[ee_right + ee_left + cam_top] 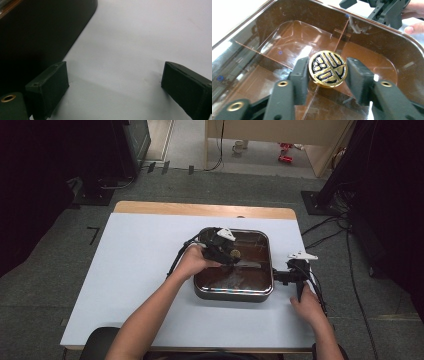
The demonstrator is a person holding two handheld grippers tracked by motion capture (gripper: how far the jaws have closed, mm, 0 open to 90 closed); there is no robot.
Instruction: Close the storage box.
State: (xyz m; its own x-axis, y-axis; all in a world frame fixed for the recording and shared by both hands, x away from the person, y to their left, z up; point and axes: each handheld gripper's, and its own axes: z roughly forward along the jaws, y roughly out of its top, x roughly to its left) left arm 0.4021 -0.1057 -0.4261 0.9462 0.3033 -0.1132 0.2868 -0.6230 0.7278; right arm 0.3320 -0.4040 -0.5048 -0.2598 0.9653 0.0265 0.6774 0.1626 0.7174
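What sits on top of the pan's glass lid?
A round gold-and-black knob sits at the middle of the lid, between the left gripper's jaws. The tinted, reflective glass hides the pan's contents.

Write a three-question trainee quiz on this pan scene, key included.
1. True or false: the left tool has the lid's gold knob between its fingers.
2. The right tool is: A) shut on a spoon, B) open over the white table beside the pan, C) inside the pan.
3. What colour is the pan's glass lid?

Key:
1. True; a gap shows beside the right finger, so the pads do not clamp it.
2. B
3. Brown, see-through.
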